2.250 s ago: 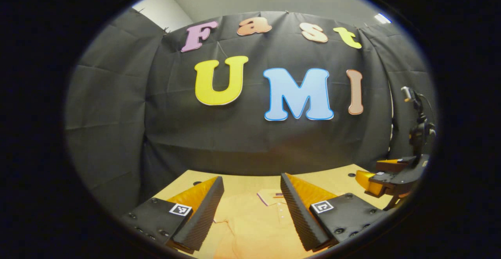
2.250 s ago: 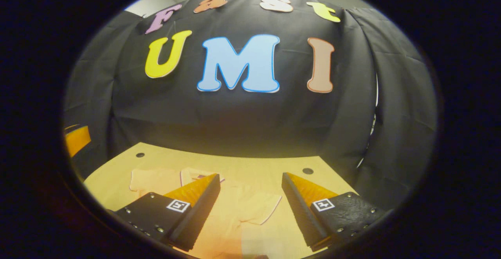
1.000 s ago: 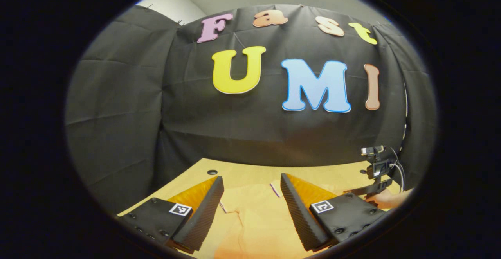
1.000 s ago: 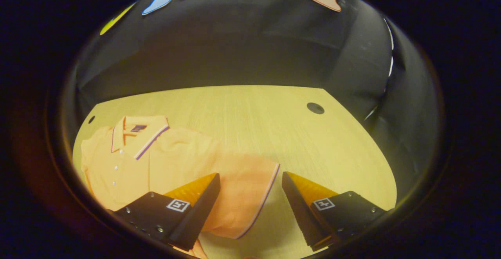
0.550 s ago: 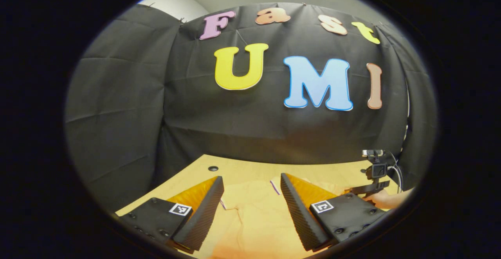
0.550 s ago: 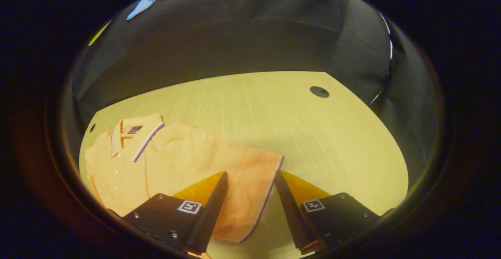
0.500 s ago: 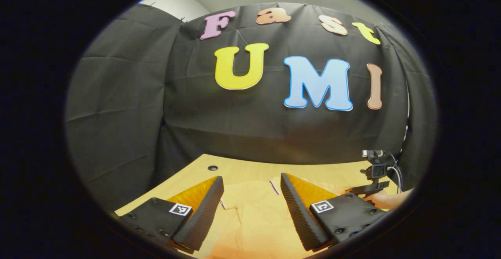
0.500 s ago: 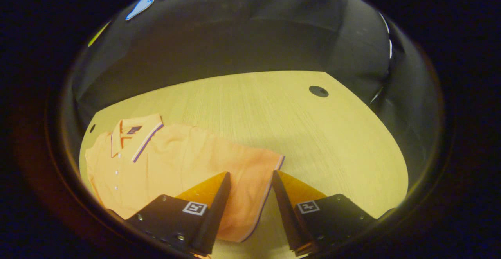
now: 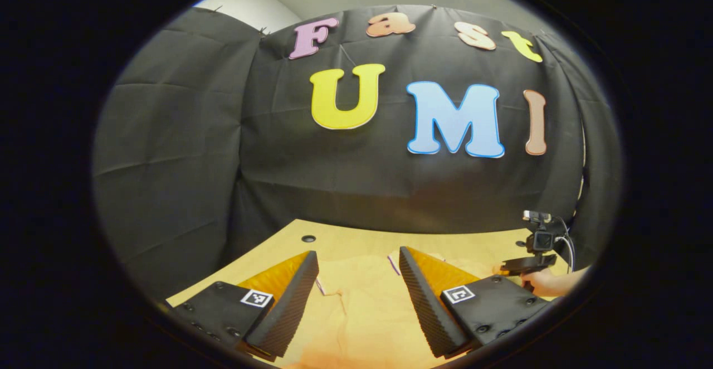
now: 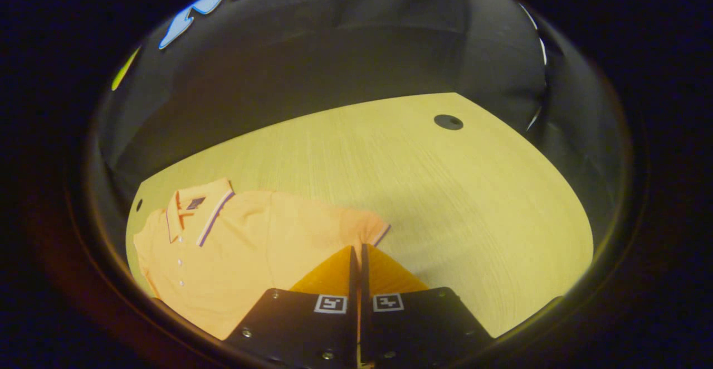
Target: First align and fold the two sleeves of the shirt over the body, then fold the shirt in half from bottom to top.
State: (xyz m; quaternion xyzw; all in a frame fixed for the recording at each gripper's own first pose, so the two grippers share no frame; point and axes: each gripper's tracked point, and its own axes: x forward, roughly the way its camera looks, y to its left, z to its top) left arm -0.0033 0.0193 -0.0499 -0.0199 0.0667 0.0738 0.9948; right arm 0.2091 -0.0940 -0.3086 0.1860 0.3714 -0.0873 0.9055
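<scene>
Shirt (image 9: 362,313) flat on table (image 9: 345,246) in left gripper view, under left gripper (image 9: 356,291), whose jaws are spread wide, hovering. Right gripper (image 9: 526,266), hand (image 9: 548,285) holding it, seen far right.

Right gripper view: right gripper (image 10: 356,257) jaws pressed together, pinching sleeve (image 10: 356,229) by its hem. Collar (image 10: 198,207) lies left; table (image 10: 445,190) beyond.

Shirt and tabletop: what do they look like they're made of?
Shirt: soft matte knit, probably cotton polo fabric; it drapes and creases, with a striped collar and small placket buttons. Table: pale wood or wood-look laminate, smooth low sheen, fine straight grain lines; solid or veneer can't be told.
</scene>
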